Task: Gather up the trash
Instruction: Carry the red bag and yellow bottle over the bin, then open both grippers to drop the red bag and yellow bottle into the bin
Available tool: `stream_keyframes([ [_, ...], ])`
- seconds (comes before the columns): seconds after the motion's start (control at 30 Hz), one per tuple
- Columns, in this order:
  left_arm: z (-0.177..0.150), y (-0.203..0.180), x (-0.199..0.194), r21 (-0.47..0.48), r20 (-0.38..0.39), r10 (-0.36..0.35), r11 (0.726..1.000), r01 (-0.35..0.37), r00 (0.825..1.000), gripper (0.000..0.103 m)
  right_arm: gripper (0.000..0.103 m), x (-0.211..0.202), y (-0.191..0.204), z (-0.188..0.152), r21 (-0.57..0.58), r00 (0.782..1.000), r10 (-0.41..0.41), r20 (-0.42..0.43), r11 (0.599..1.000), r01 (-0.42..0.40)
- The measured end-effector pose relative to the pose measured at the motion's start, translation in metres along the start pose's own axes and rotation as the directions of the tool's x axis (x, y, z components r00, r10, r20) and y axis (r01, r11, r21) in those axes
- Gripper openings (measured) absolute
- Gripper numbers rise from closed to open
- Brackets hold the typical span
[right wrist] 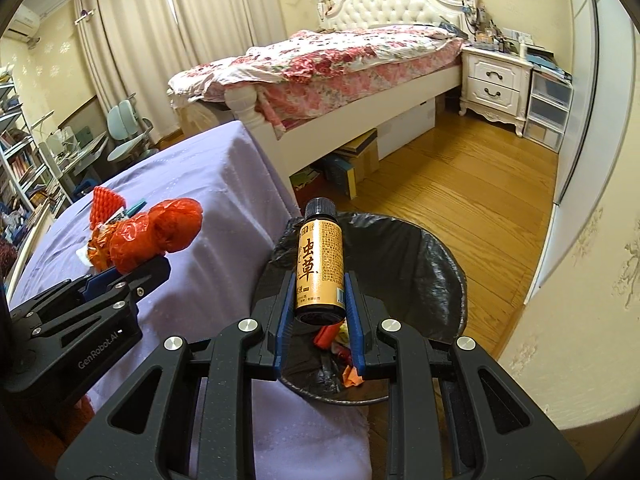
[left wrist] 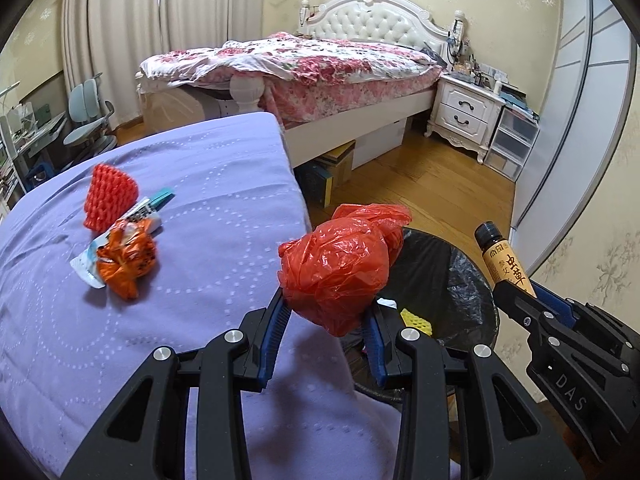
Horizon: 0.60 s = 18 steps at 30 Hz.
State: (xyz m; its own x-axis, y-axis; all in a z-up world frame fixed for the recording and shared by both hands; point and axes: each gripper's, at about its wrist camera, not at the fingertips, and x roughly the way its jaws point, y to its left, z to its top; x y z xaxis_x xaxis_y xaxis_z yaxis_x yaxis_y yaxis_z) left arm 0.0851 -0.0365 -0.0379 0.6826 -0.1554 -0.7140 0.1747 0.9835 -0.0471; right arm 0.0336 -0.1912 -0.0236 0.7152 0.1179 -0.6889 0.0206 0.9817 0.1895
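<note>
Bedroom: table (left wrist: 168,184) under a quilted lilac cloth, wood floor (left wrist: 436,184), bed (left wrist: 320,64) with floral cover behind, white nightstand (left wrist: 464,112) beside it, curtains (left wrist: 152,20), desk chair (left wrist: 88,116) far left. Boxes under the bed, only partly seen.

Left gripper (left wrist: 328,316) jaws closed on a crumpled red bag (left wrist: 336,272), held at the table's edge beside the bin (left wrist: 448,272); in the right view the same bag (right wrist: 156,236) sits over the cloth. Right gripper (right wrist: 320,300) jaws clamp a small gold-label bottle (right wrist: 320,264), black cap pointing away, held over the black-lined bin (right wrist: 404,264).

Still on the table: red foam net (left wrist: 110,196), orange wrapper (left wrist: 128,260), a white-and-teal packet (left wrist: 150,208) wedged between them, touching both. Packet print unreadable.

Inside the bin: yellow foam piece (left wrist: 416,316) and some red and orange scraps (right wrist: 340,356), mostly hidden by the jaws and bottle. Bin's near rim cut off by the grippers. Right gripper (left wrist: 560,332) shows at the left view's edge, fingertips partly out of sight.
</note>
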Motion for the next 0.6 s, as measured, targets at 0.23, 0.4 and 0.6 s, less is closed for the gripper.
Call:
stream_keyframes([
  [0.23,0.005,-0.013,0.013,0.019,-0.01,0.0,1.0,0.0,1.0,0.037,0.023,0.005,-0.012,0.002,0.02,1.0,-0.014,0.0,1.0,0.014],
  [0.4,0.008,-0.021,0.019,0.033,-0.01,0.0,0.999,0.001,1.0,0.037,0.023,0.008,-0.018,0.004,0.031,1.0,-0.02,0.0,0.999,0.02],
  [0.6,0.008,-0.027,0.024,0.052,-0.019,0.006,0.999,-0.005,1.0,0.042,0.024,0.015,-0.026,0.003,0.046,1.0,-0.024,-0.006,0.999,0.024],
])
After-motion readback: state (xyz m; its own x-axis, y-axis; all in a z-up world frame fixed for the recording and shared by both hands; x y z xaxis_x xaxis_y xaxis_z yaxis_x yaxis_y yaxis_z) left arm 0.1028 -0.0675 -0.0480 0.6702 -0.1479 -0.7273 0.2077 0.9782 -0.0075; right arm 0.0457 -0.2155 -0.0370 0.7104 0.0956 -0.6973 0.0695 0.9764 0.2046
